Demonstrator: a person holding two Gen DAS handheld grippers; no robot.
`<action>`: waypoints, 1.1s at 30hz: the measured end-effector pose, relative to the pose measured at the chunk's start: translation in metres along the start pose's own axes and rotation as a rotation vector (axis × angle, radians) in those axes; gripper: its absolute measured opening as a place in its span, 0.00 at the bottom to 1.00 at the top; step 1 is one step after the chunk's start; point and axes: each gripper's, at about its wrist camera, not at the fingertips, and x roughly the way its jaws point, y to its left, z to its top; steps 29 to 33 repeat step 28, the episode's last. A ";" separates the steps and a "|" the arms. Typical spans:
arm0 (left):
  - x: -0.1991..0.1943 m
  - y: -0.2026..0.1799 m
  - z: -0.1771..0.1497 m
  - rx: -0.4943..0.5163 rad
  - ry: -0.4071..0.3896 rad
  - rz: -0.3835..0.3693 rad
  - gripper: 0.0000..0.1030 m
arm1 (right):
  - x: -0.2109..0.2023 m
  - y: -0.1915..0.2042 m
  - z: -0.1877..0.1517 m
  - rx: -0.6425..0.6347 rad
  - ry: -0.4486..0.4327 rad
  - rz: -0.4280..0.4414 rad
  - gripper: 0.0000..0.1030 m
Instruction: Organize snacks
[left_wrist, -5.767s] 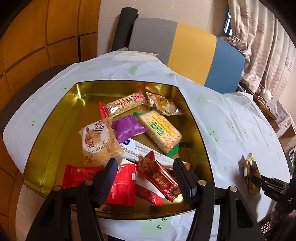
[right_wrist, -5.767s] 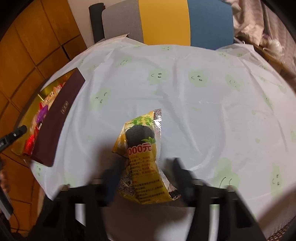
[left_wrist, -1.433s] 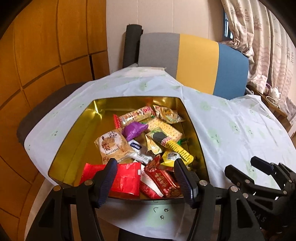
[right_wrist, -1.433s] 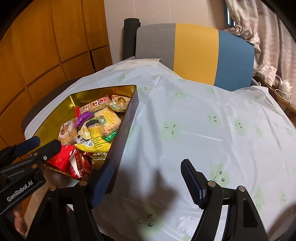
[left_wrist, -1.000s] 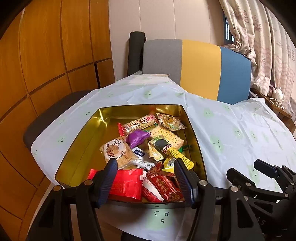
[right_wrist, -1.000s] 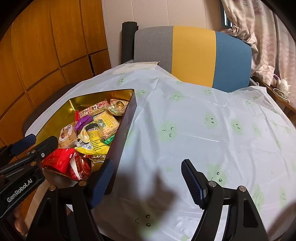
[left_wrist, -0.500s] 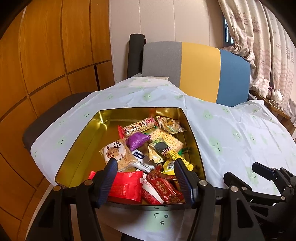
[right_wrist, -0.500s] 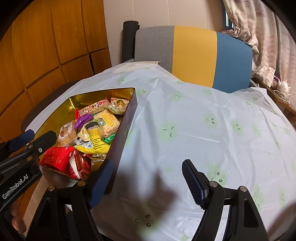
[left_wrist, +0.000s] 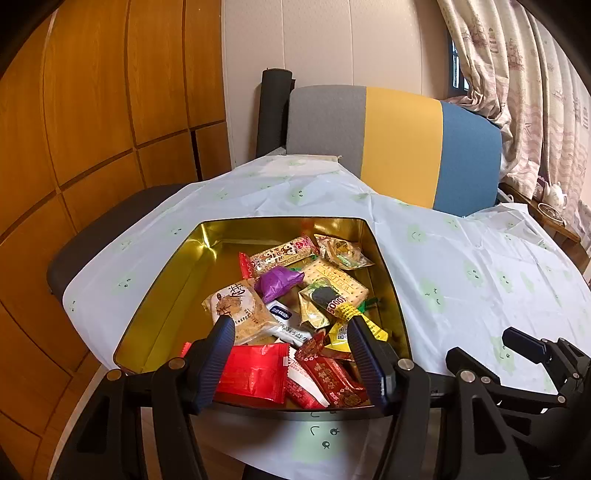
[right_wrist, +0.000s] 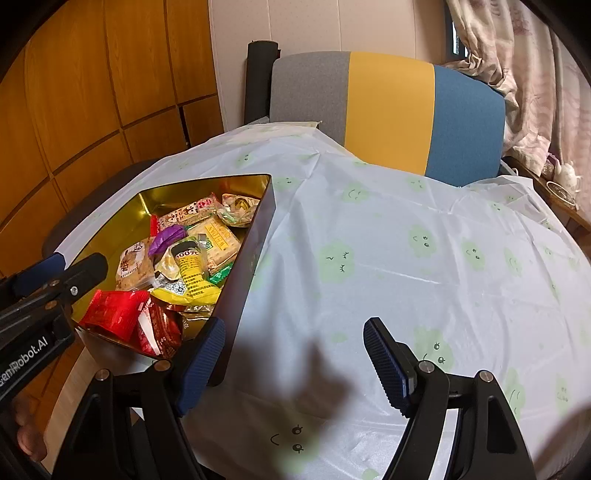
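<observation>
A round table under a pale tablecloth printed with green smiley faces. At its far side stands a chair with a grey, yellow and blue backrest. Wooden wall panels are on the left, patterned curtains on the right.

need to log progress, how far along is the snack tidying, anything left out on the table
It looks nearly or fully done. The snacks, the yellow packet among them, lie in the gold tin. Nothing is in hand: the left gripper and the right gripper are both open and empty. No loose snack shows on the tablecloth in either view. No lid is in view.
</observation>
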 end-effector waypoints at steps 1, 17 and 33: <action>0.000 0.000 0.000 0.000 0.001 -0.001 0.63 | 0.000 0.000 0.000 0.000 -0.001 0.000 0.76; 0.002 -0.004 -0.002 0.016 0.014 -0.004 0.63 | 0.000 -0.001 -0.001 0.003 0.001 0.000 0.76; 0.006 -0.001 0.000 0.018 0.003 -0.006 0.43 | 0.005 -0.017 -0.003 0.041 0.008 -0.003 0.76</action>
